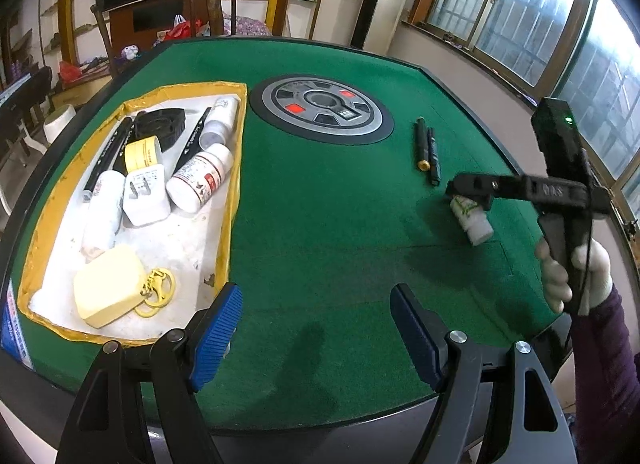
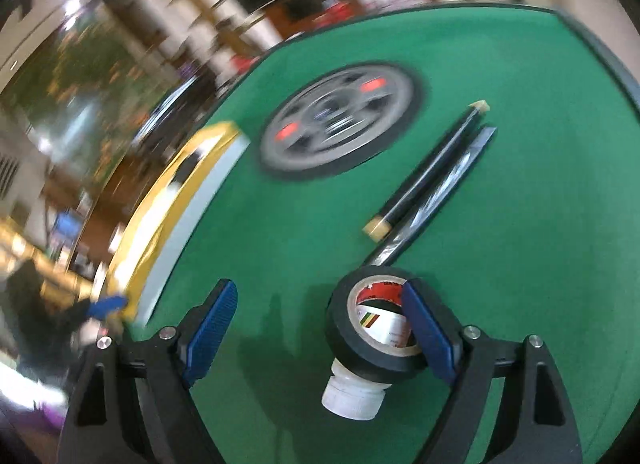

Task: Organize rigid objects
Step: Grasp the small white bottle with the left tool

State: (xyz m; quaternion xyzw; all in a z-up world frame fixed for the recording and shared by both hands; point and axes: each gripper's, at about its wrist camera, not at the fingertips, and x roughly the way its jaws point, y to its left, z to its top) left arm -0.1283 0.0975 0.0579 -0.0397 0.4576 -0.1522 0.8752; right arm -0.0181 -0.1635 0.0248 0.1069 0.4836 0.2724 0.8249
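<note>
Green felt table [image 1: 328,224], windows [image 1: 520,12] beyond; left gripper [image 1: 316,338] jaws wide, right gripper [image 2: 320,328] wide, nothing gripped.

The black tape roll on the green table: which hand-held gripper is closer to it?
Right. The right hand-held gripper is right at the black tape roll, one finger inside its hole. The left hand-held gripper is open near the tray, well away.

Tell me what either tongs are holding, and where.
Nothing is clamped. Left tongs open, empty; right tongs open, one finger inside the tape roll hole; whether it's lifted, cannot tell.
</note>
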